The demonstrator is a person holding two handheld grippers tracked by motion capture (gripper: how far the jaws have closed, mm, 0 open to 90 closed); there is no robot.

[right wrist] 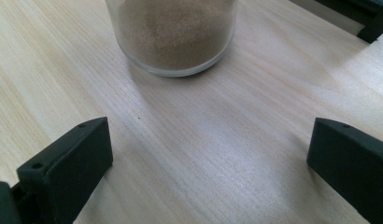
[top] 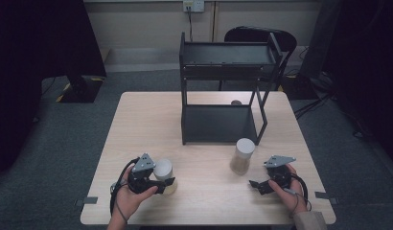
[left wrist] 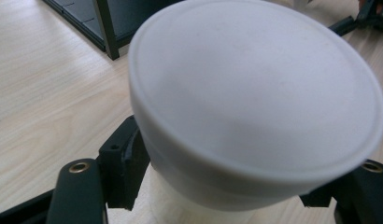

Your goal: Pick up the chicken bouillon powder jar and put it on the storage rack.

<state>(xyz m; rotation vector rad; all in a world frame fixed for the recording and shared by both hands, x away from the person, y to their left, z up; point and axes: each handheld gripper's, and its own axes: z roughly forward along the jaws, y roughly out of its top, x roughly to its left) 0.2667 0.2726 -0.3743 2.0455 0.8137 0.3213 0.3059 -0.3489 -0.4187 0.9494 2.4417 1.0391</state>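
The white-lidded jar [top: 164, 175] is seen near the front left of the bench [top: 146, 120], its long axis upright with a slight tilt and its lid [left wrist: 255, 88] uppermost. It is pinched below the lid by the left tongs [top: 167, 184]. The right tongs [top: 255, 184] are held spread wide, clasping nothing, just short of a second jar [top: 242, 155] of brown powder.
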